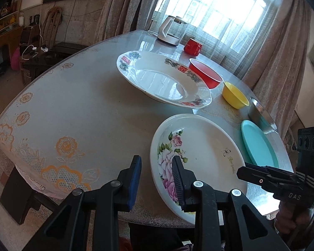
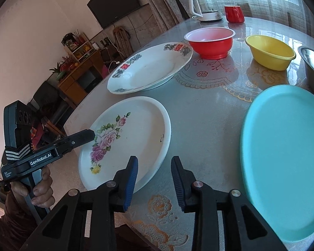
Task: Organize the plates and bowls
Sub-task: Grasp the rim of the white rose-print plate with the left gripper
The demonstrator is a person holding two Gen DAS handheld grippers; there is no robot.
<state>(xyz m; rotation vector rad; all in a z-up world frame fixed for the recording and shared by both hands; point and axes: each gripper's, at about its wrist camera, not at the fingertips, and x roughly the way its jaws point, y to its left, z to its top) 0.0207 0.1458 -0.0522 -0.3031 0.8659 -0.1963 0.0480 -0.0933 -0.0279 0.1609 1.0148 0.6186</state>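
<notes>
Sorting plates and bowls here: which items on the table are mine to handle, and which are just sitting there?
Job items:
white rose-print plate
white plate with red-and-blue rim pattern
turquoise plastic plate
red plastic bowl
yellow plastic bowl
steel bowl

Bystanders:
white kettle
red mug

Left of the rose plate the table lies bare; right of it, the teal plate and bowls crowd the edge.

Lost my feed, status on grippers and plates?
Left gripper open at white rose-pattern plate rim. Right gripper open, empty, between it and teal plastic plate. Nothing stacked, nothing blocking.
</notes>
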